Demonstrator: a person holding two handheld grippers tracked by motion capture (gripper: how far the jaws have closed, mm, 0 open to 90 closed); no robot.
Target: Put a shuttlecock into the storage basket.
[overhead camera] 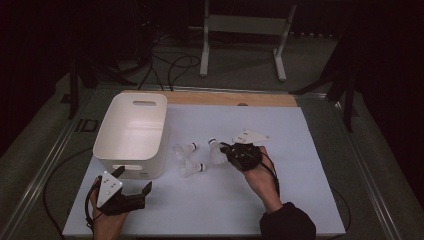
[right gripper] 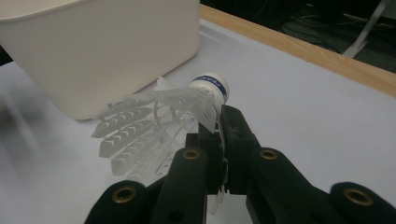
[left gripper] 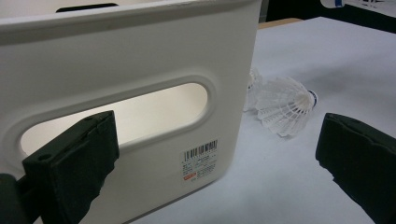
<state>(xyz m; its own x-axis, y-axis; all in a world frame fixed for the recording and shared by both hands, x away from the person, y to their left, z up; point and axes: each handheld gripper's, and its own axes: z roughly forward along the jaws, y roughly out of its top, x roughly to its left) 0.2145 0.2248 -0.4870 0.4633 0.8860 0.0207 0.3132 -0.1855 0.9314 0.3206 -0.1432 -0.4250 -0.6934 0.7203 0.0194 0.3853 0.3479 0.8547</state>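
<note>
We saw the right gripper (right gripper: 219,123) pinching a white shuttlecock (right gripper: 159,121) by its feathered skirt, jaws pressed together on it, just above the white surface (overhead camera: 280,200) and right of the white bin (overhead camera: 131,132); two more shuttlecocks (overhead camera: 186,149) lay on the surface between bin and gripper; the left gripper (overhead camera: 134,180) sat near the bin's front wall, jaws spread wide and holding nothing; a barcode label (left gripper: 200,161) marked that wall.
</note>
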